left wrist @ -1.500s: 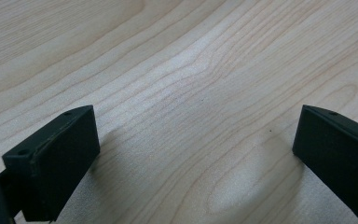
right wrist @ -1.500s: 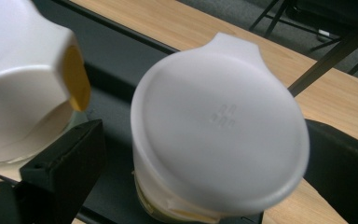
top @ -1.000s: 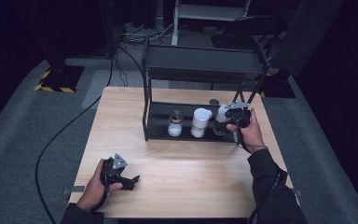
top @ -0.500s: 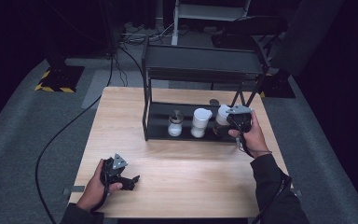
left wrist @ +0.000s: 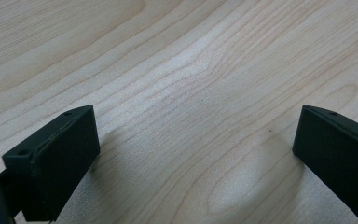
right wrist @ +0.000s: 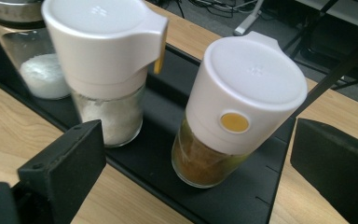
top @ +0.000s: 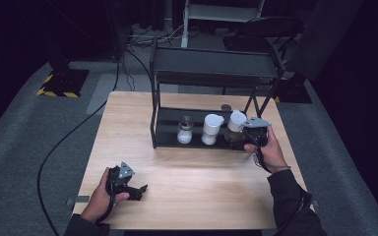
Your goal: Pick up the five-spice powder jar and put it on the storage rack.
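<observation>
We hold the right gripper (right wrist: 198,163) open before the amber jar (right wrist: 228,121) on the rack's shelf (right wrist: 242,198), seemingly lining up a grasp, while our left gripper (left wrist: 196,154), also open, idles low over the table (left wrist: 177,70).

Dark studio – lone table (top: 192,196), floor cables (top: 64,142)

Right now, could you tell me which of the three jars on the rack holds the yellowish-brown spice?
The white-capped jar nearest the right gripper, at the rack's right end; the other two hold white powder.
</observation>
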The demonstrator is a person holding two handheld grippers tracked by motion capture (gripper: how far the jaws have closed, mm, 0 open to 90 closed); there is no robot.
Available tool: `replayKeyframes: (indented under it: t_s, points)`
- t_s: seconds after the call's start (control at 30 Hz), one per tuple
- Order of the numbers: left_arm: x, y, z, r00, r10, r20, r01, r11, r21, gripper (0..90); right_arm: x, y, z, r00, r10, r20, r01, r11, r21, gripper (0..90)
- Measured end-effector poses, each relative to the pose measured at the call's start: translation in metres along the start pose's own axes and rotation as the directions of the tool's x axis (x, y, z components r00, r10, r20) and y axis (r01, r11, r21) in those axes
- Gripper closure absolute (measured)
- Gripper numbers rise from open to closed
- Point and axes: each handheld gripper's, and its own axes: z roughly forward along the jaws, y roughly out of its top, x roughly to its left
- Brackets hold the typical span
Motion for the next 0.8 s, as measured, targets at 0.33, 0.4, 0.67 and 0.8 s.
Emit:
replayKeyframes:
  t_s: [0.33, 0.4, 0.67, 0.8]
  points:
    - [0.000, 0.000, 0.000, 1.0000, 0.000, 0.000, 0.000, 1.0000, 0.000, 0.3, 0.007, -0.017, -0.007, 0.9999, -0.012, -0.010, 0.012, 0.9998, -0.015, 3.1]
    - [0.000, 0.000, 0.000, 1.0000, 0.001, 0.000, -0.001, 1.0000, 0.001, 0.3, 0.008, -0.020, -0.007, 0.9998, -0.018, -0.010, 0.018, 0.9997, -0.014, 3.2]
    - [0.000, 0.000, 0.000, 1.0000, 0.000, 0.000, 0.000, 1.0000, 0.000, 0.3, 0.016, -0.032, -0.010, 0.9984, -0.049, -0.027, 0.049, 0.9987, -0.012, 3.1]
    - [0.000, 0.000, 0.000, 1.0000, 0.001, 0.000, -0.001, 1.0000, 0.001, 0.3, 0.019, -0.042, -0.010, 0.9968, -0.067, -0.044, 0.066, 0.9977, -0.014, 3.1]
